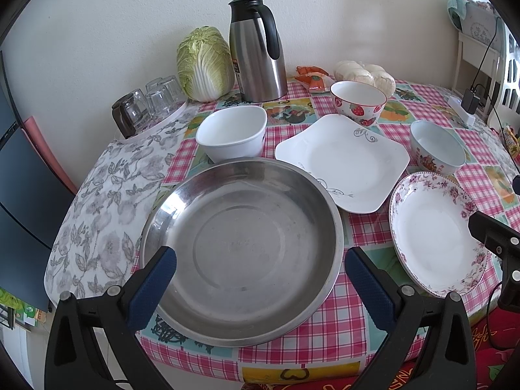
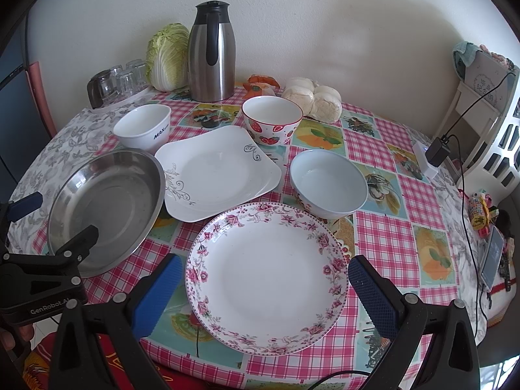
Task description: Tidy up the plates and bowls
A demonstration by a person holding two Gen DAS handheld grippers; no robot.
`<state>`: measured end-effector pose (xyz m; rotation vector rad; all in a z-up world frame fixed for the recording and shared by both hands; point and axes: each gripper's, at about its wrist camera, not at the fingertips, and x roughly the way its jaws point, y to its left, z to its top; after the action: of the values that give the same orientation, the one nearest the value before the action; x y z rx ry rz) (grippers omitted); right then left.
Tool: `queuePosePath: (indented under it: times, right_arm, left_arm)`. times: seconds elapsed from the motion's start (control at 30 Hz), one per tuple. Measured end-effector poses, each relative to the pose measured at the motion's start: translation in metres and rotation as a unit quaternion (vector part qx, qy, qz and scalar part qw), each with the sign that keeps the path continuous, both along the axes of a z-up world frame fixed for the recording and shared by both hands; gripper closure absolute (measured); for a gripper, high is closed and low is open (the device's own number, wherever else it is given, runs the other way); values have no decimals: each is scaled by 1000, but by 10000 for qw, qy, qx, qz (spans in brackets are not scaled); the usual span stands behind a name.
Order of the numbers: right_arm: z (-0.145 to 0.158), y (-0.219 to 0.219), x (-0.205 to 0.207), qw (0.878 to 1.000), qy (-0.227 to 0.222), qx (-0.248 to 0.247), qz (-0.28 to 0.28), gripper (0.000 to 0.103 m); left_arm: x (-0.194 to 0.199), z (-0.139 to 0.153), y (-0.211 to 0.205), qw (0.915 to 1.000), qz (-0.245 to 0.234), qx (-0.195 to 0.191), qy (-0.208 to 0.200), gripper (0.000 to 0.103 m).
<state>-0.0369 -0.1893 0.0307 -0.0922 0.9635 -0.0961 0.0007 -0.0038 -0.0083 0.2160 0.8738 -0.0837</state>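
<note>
Three plates are sitting along the surface's (image 2: 383, 234) near edge: steel plate (image 1: 240, 247) at the left, square white plate (image 1: 341, 162) behind, floral plate (image 2: 266, 279) at the right. Three bowls are sitting behind them: white bowl (image 1: 232, 136), strawberry bowl (image 1: 357, 102), pale blue bowl (image 2: 328, 183). Left gripper (image 1: 260, 279) is hovering wide open over the steel plate, holding nothing. Right gripper (image 2: 265, 286) is hovering wide open over the floral plate, empty.
</note>
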Motion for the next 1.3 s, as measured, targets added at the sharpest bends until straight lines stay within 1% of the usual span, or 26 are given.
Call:
queuePosePath:
  times: [0.27, 0.43, 0.5, 0.63, 0.73, 0.87, 0.93, 1.0, 1.07, 1.1, 1.17, 1.27, 1.3]
  right_arm:
    - [-1, 1, 1, 10000, 4, 10, 5, 0]
    - [-2, 8, 7, 10000, 43, 71, 21, 0]
    - [-2, 7, 10, 9999, 45, 143, 29, 0]
    - [0, 3, 19, 9991, -75, 413, 71, 0]
    - [1, 3, 26, 9971, -152, 733, 145, 0]
    - [-3, 7, 38, 9925, -107, 1172, 331, 0]
    - [-7, 13, 44, 9909, -87, 1274, 437, 0]
    - [-12, 19, 52, 9892, -18, 1369, 521, 0]
    - [-18, 25, 58, 9873, 76, 1486, 564, 0]
    - [-21, 27, 61, 9863, 118, 1545, 570, 0]
    - [-25, 30, 64, 9837, 157, 1694, 586, 3]
    - [-30, 38, 69, 9807, 262, 1806, 706, 14]
    - [-33, 42, 71, 9800, 313, 1814, 753, 15]
  left_arm:
    - [0, 1, -1, 10000, 7, -2, 3, 0]
    - [2, -2, 4, 9999, 44, -112, 57, 0]
    - [3, -1, 10, 9997, 94, -213, 34, 0]
    - [9, 2, 32, 9976, 365, -595, -27, 0]
    - [15, 0, 53, 9940, 668, -863, -20, 0]
    - [19, -4, 80, 9867, 1083, -1203, -114, 0]
    - [22, -8, 93, 9844, 1237, -1251, -103, 0]
    - [25, -14, 102, 9837, 1355, -1182, -8, 0]
    - [26, -19, 112, 9809, 1479, -1261, 81, 0]
    - [28, -23, 118, 9777, 1581, -1368, 170, 0]
    - [29, -27, 128, 9724, 1759, -1516, 234, 0]
    - [29, -33, 136, 9689, 1939, -1518, 241, 0]
    - [29, -36, 139, 9676, 1979, -1548, 254, 0]
